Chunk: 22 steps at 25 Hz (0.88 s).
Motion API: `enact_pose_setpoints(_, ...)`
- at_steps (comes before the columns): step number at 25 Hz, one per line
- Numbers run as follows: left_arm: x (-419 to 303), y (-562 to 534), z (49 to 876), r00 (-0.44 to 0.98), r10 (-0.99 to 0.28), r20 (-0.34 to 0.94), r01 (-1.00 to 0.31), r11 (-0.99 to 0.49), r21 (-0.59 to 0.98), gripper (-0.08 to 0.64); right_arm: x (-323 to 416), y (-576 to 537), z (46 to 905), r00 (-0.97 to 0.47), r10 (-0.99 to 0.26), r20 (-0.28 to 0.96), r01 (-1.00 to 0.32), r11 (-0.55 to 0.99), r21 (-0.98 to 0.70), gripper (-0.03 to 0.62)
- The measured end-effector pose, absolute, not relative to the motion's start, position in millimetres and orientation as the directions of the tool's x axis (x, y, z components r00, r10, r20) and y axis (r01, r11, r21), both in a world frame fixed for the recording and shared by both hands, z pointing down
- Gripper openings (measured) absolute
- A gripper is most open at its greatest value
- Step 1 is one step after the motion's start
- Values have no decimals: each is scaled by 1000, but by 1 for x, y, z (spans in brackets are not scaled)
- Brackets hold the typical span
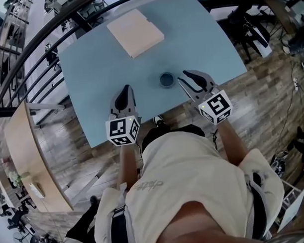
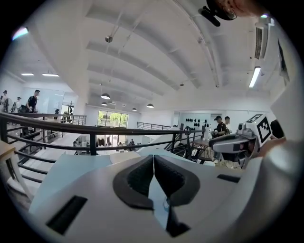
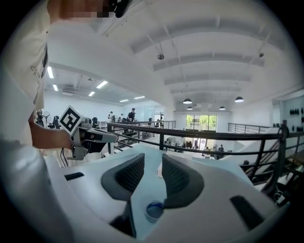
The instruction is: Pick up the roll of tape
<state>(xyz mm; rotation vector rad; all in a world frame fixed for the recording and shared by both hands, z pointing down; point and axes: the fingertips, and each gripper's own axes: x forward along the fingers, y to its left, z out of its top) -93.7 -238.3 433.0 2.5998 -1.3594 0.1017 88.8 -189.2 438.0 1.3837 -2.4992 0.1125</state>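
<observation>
The roll of tape [image 1: 166, 79], a small blue ring, lies flat on the light blue table [image 1: 90, 66] near its front edge. My right gripper [image 1: 182, 75] stands open just to the right of the roll, with its jaws apart and nothing between them. In the right gripper view the roll of tape [image 3: 154, 210] shows low down in the gap of that gripper [image 3: 153, 159]. My left gripper [image 1: 125, 88] hovers over the table's front edge, to the left of the roll. Seen in its own view, the left gripper [image 2: 153, 157] is shut, with its pads touching and empty.
A flat tan box [image 1: 135, 32] lies at the far middle of the table. A black railing [image 1: 35, 43] curves round the table's left and far sides. A wooden bench [image 1: 29, 157] stands on the floor at the left. Chairs and cables [image 1: 256, 37] are at the right.
</observation>
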Motion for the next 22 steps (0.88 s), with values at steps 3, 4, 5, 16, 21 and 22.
enact_pose_setpoints(3,-100,-250,436,580,-800,153,-814,-561,151,21,79,-202,447,-495,-814,303,-838,540,82,123)
enact_pose_setpoints(4,-102,-254,437,581,-799,153,-813,-562,152,21,76,-205,448,-496,-812,309,-836,542,84,123)
enact_pose_setpoints(5,-104,-258,437,582,-799,152,-813,-562,154,21,72,-208,449,-497,-809,314,-834,546,86,124)
enact_pose_setpoints(16,-108,-275,442,532,-823,197,-846,-507,167,21,62,-234,475,-547,-741,390,-787,614,65,124)
enact_pose_setpoints(21,-100,-275,439,498,-838,223,-867,-474,156,21,64,-244,490,-578,-688,439,-739,669,76,124)
enact_pose_setpoints(22,-99,-276,440,490,-842,227,-872,-466,151,21,63,-246,495,-586,-675,448,-728,682,74,124)
